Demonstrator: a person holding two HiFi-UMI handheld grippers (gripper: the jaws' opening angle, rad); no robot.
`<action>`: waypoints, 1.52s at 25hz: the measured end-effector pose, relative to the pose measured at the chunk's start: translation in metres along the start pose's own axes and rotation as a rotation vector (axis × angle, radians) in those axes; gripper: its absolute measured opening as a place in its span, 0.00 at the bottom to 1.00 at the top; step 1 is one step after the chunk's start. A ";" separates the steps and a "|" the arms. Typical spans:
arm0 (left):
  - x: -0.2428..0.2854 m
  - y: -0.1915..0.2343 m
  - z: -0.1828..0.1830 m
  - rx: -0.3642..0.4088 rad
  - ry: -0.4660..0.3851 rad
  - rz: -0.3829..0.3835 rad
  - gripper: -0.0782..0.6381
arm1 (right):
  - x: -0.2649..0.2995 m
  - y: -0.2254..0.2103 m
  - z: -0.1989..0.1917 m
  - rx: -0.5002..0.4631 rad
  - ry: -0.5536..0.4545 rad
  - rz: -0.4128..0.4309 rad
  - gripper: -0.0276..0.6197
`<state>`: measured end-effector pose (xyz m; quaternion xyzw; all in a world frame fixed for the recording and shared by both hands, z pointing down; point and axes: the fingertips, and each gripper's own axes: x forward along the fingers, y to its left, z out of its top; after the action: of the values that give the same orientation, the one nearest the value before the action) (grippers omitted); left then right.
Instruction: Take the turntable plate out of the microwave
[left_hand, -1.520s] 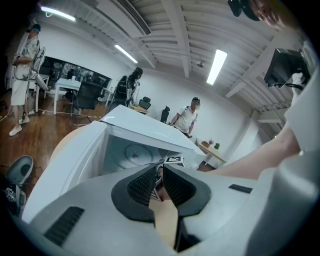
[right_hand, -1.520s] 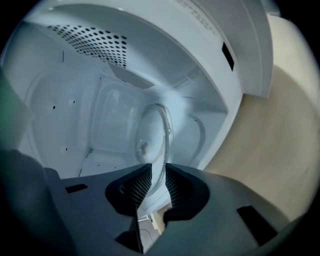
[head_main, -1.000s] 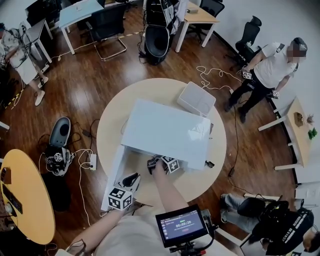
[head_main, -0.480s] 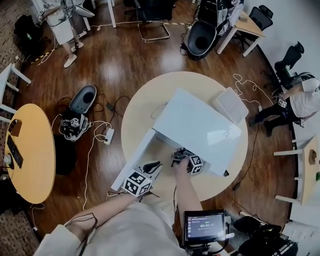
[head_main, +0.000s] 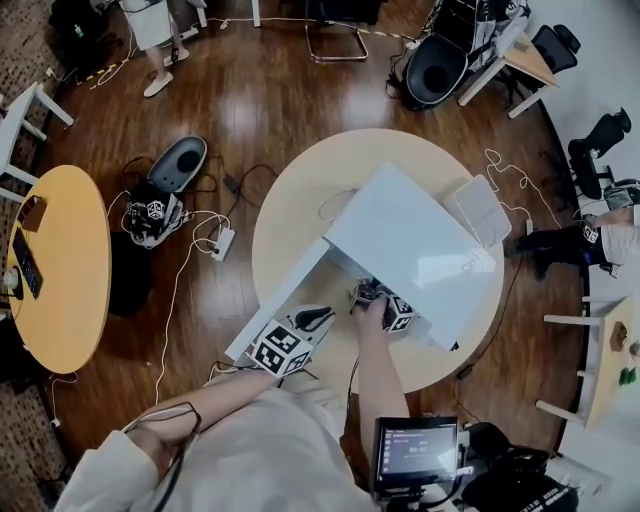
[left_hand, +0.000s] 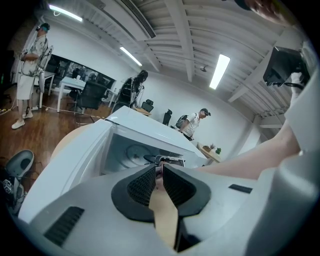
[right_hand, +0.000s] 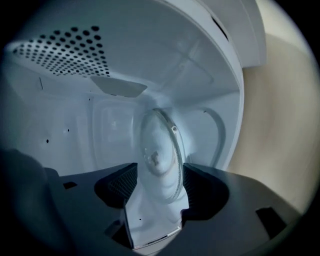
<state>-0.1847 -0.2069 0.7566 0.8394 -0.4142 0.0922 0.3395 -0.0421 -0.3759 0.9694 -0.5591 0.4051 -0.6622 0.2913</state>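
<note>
Right gripper view, main panel: the turntable plate (right_hand: 160, 150), clear glass, is not yet out. It sits inside the cavity (right_hand: 65, 115) directly ahead of the right hand-held gripper (right_hand: 160, 169), with its near rim reaching in between the two pads. It reads as standing on edge here, most likely because this hand-held gripper is rolled onto its side. The jaws have just been opening and stand wide apart with the rim between them, and neither pad visibly presses on the glass. A perforated panel lies above and to the left of the jaws.

Head view: the right hand-held gripper (head_main: 385, 305) is pushed into the mouth of the white microwave (head_main: 420, 250), whose door (head_main: 285, 300) is swung open on its left. The left hand-held gripper (head_main: 300, 335) waits outside, just behind the door. The microwave stands on a round counter (head_main: 300, 190).

Left gripper view: the left hand-held gripper (left_hand: 160, 171) has its jaws closed together on nothing and is aimed at the open cavity.

Step in hand, as judged: taking hold of the plate. The next move calls for closing the pads on the rim firmly enough for smooth glass. The plate must then be lifted clear of its seat and drawn straight back toward the gripper through the door opening
</note>
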 end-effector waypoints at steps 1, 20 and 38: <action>-0.001 0.001 0.001 -0.003 -0.002 0.002 0.15 | 0.000 0.000 -0.001 -0.011 -0.001 -0.016 0.46; -0.007 0.014 -0.009 -0.045 -0.006 0.028 0.15 | -0.012 -0.011 -0.005 -0.073 0.045 -0.004 0.09; 0.003 0.004 -0.029 -0.054 0.012 0.029 0.15 | -0.029 -0.022 -0.003 -0.071 0.083 0.023 0.06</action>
<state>-0.1820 -0.1922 0.7819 0.8231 -0.4268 0.0911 0.3633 -0.0380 -0.3395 0.9731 -0.5362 0.4467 -0.6666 0.2618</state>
